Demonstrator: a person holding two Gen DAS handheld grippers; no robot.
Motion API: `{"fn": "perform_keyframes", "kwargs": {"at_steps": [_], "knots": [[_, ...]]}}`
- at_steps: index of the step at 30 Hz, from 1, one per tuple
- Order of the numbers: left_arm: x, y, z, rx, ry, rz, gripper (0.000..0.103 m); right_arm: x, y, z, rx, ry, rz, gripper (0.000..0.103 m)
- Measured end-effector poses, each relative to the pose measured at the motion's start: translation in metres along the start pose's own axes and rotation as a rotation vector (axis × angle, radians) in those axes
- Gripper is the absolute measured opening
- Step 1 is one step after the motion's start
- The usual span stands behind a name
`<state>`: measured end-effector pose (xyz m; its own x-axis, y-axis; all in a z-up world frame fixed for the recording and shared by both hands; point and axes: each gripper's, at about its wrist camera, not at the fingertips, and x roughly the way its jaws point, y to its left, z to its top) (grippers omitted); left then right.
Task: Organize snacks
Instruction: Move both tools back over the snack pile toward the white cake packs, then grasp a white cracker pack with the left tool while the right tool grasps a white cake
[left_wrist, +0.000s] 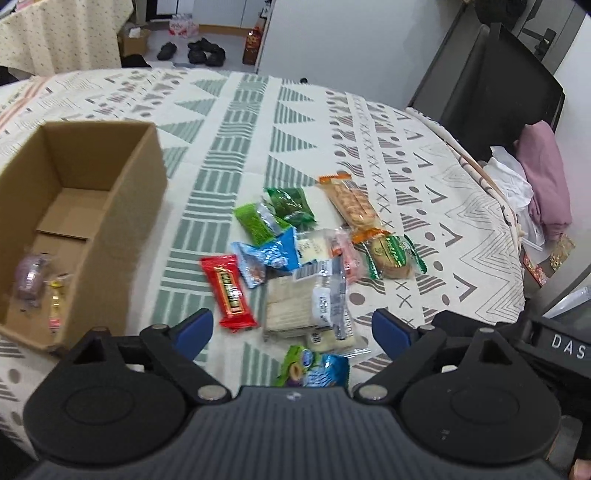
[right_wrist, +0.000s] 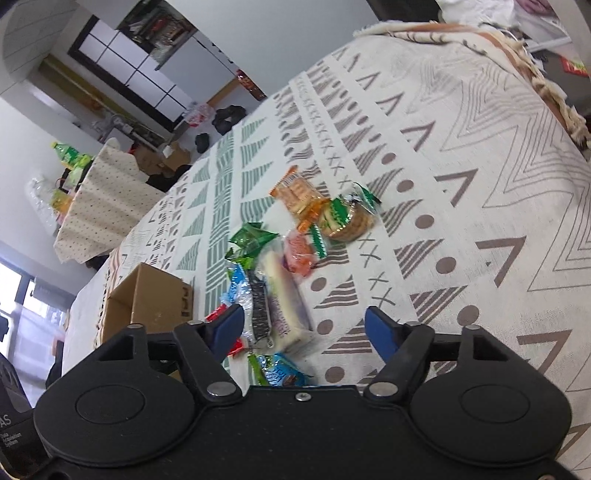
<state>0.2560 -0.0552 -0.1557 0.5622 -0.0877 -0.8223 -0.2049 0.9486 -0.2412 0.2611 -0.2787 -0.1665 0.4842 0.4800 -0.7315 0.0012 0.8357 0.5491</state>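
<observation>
Big patterned tablecloth (left_wrist: 236, 155) fills the picture, and everything is placed off the cardboard box (left_wrist: 122, 206) sitting open on it. Inside the box, a couple of small wrapped sweets already lie on the floor at its near end. Just right of the box, the snack pile (left_wrist: 306, 258) is spread loose on the cloth, nothing stacked high.

Biggest piece there: the pale wafer pack (left_wrist: 291, 306), flat and broad, likely stiff but brittle inside, so I'd pinch it across its short width, gently. Farther from the box, the long orange cracker sleeve (left_wrist: 351, 203), also breakable, best taken mid-length. Closest to the box, the red bar (left_wrist: 229, 291), slim and firm, an easy grab across its middle. The crinkly green pouch (left_wrist: 291, 206) and blue pouch (left_wrist: 273, 254) look light, slippery, puffy; catch a crimped end seam.

Now the tongs: left gripper (left_wrist: 291, 328) hovers over the pile's near side, jaws apart, nothing pinched. Right gripper (right_wrist: 304, 328) straddles the wafer pack, jaws apart, pads not touching it as far as I can see.
</observation>
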Motion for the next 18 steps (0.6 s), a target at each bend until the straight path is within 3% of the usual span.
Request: {"fn": "perform_keyframes", "kwargs": {"at_steps": [13, 18], "knots": [[0.05, -0.004, 0.008, -0.007, 0.067, -0.044, 0.075, 0.027, -0.013, 0.008, 0.057, 0.045, -0.021, 0.063], [0.066, -0.003, 0.01, -0.01, 0.099, -0.028, 0.064, 0.039, -0.015, 0.012, 0.079, 0.064, -0.008, 0.062]]}}
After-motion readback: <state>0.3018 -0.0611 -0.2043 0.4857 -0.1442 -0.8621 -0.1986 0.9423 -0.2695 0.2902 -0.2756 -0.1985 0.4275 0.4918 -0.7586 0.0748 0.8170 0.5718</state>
